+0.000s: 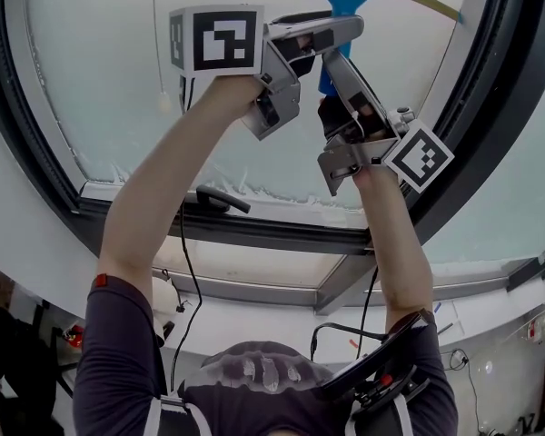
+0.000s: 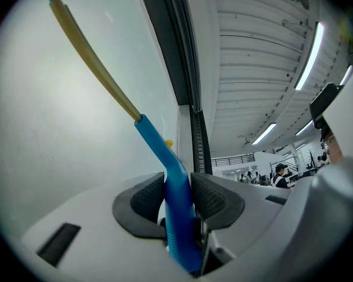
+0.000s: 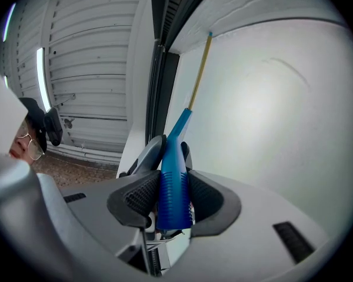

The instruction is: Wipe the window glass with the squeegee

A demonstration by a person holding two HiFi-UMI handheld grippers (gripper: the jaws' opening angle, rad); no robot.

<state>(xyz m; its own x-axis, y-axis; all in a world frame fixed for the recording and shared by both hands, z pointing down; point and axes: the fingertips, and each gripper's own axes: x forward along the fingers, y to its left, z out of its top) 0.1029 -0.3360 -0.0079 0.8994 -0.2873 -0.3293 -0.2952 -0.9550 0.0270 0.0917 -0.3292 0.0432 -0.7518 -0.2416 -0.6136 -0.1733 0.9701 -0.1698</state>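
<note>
Your left tool (image 2: 177, 200) and right tool (image 3: 174, 197) both clamp the squeegee (image 2: 162, 151) handle, likely steadying its blade against the window glass (image 2: 59, 157) ahead.

Setting: large indoor work hall, workshop- or lab-like.
- Ceiling (image 2: 253, 51): ribbed panels, high, with long strip lights (image 2: 313, 54).
- Upper-level railing (image 2: 234, 158) in the distance; people (image 2: 277, 175) at stations beneath it.
- Window: frosted glass pane (image 1: 100, 80) in a heavy dark frame (image 1: 254, 230), black handle (image 1: 222, 198) on its lower rail.
- Loose cables (image 1: 183, 271) below the sill.
</note>
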